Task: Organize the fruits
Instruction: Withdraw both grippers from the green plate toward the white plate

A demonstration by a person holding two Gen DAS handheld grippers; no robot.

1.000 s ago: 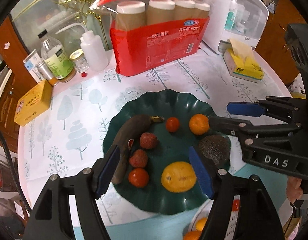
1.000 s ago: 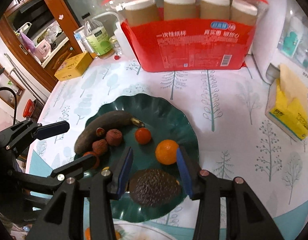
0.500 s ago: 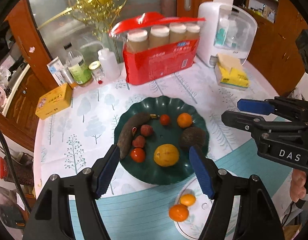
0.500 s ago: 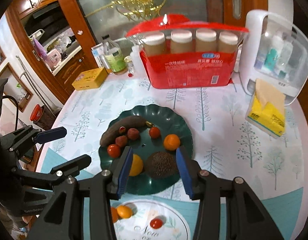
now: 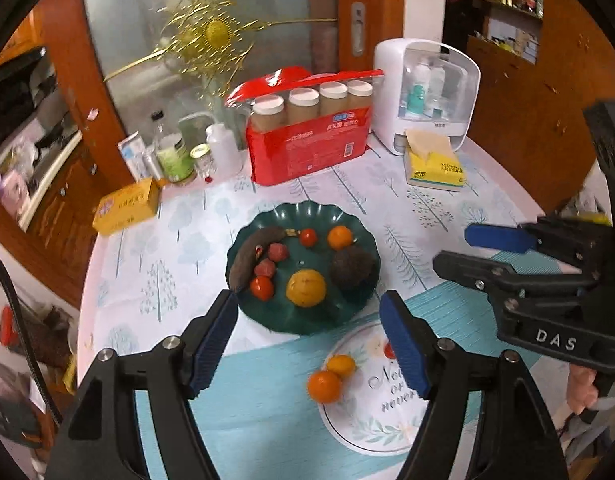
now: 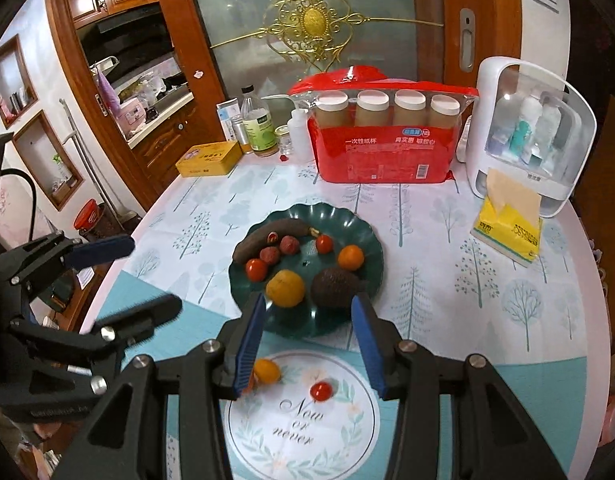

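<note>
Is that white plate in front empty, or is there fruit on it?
Not empty. The white plate holds a cherry tomato and a small orange; the left view shows a second orange at its rim.

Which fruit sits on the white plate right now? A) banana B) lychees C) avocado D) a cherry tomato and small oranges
D: the white plate holds a cherry tomato and small oranges; avocado, banana and lychees all lie on the green plate.
</note>
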